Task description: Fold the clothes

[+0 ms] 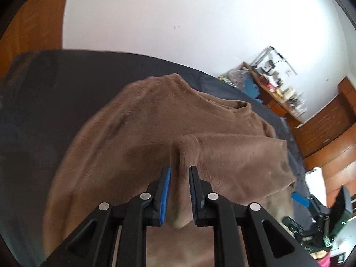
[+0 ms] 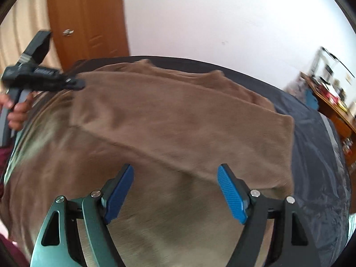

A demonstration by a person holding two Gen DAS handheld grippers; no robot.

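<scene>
In the left wrist view, our left gripper [image 1: 179, 173] has its fingers drawn narrow, pinching a raised ridge of the brown fleece sweater [image 1: 142, 129]. The sweater lies on the dark bed cover [image 1: 44, 93], neckline [image 1: 241, 108] away from us, and a panel of cloth [image 1: 240, 155] already lies doubled over the body on the right side. We judge one fold is in place and another is in hand.

In the right wrist view, our right gripper [image 2: 175, 184] hovers over the sweater with its fingers spread wide, holding nothing. The folded panel's edge runs diagonally across the body, and the lower part looks blurred. The left gripper shows at the far side, at the cloth. The sweater is not yet a compact bundle, so folding remains.
</scene>
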